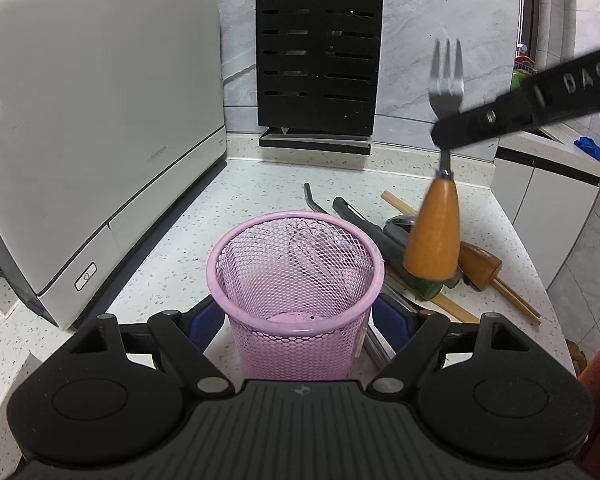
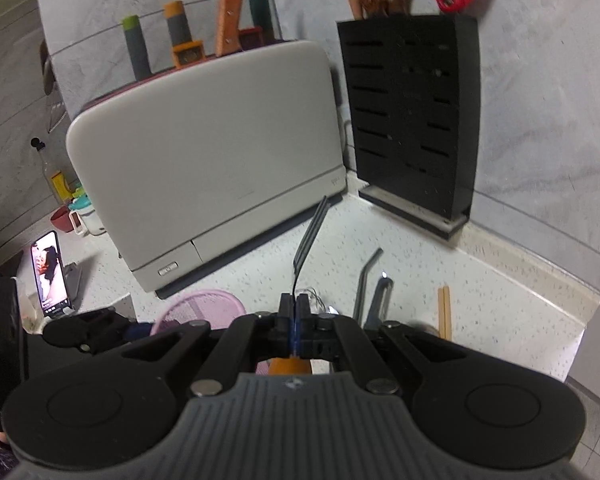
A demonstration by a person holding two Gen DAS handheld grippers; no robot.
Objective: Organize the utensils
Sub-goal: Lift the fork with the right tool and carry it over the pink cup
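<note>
Item: fork (image 1: 440, 184) with an orange wooden handle, clamped at its metal neck between the closed fingers of my right gripper (image 2: 295, 312), held tines-up in the air above the utensil pile (image 1: 404, 236) on the speckled counter (image 1: 260, 184). Item: pink mesh cup (image 1: 296, 280), upright on the counter, clasped between the blue pads of my left gripper (image 1: 296, 320). Behind stood a white appliance (image 1: 92, 140) and a black knife block (image 1: 318, 56).

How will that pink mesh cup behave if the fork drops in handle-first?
Pink mesh cup looks light and tall, so probably tippy; the left gripper brackets it. The fork has a chunky wooden handle, likely bottom-heavy, possibly leaning on the rim.
</note>
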